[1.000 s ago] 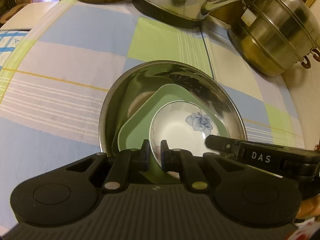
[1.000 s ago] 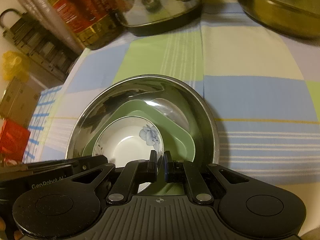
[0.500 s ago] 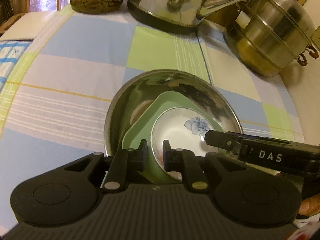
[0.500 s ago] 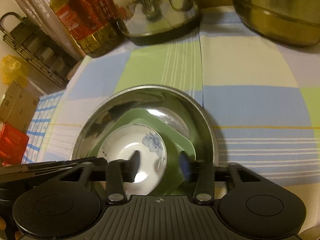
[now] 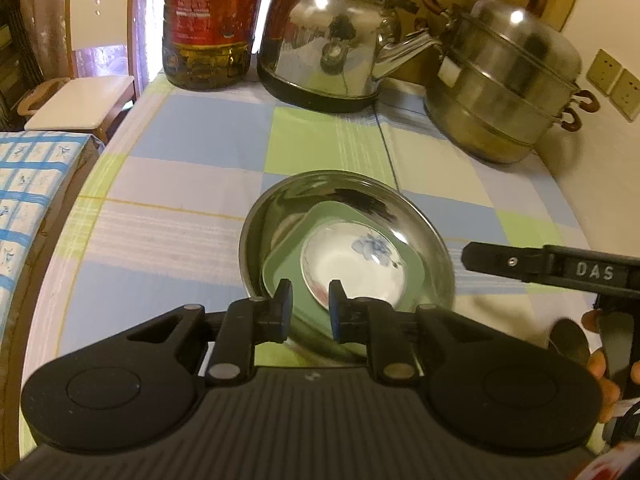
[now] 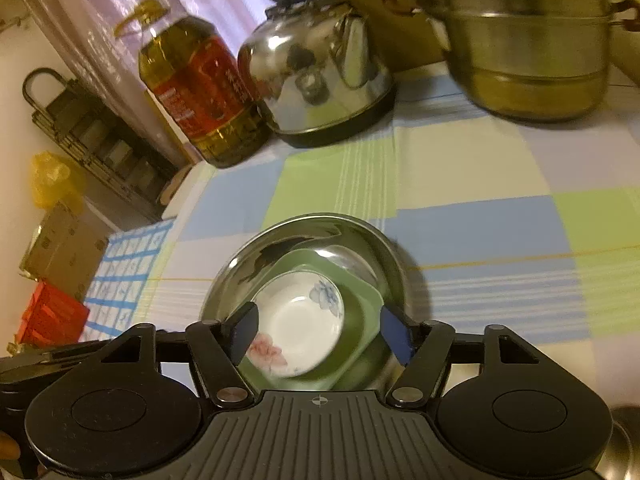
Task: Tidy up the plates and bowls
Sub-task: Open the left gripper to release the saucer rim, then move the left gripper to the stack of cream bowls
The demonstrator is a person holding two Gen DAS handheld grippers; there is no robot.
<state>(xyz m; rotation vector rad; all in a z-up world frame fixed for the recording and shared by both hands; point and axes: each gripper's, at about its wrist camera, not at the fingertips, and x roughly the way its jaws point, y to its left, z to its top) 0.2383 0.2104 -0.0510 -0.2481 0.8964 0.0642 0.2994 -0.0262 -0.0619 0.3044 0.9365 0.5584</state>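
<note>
Left tongs (image 5: 310, 306) narrowly parted, right tongs (image 6: 320, 330) wide, both empty above nested white bowl (image 6: 298, 322), green plate (image 6: 356, 344), steel basin (image 6: 312, 232)

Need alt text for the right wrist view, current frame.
Open right gripper above a nested stack: white floral bowl in a green square plate in a steel bowl on a checked tablecloth. Behind: oil bottle, kettle, steamer pot.

At the top of the left wrist view, an oil bottle (image 5: 208, 24) with a red label, a steel kettle (image 5: 332, 40) and a stacked steel steamer pot (image 5: 508, 92) stand in a row on the checked tablecloth (image 5: 192, 184). A white chair (image 5: 92, 72) sits at upper left. In the right wrist view, a yellow bag (image 6: 52, 184) and a red box (image 6: 48, 316) show at the left edge.
</note>
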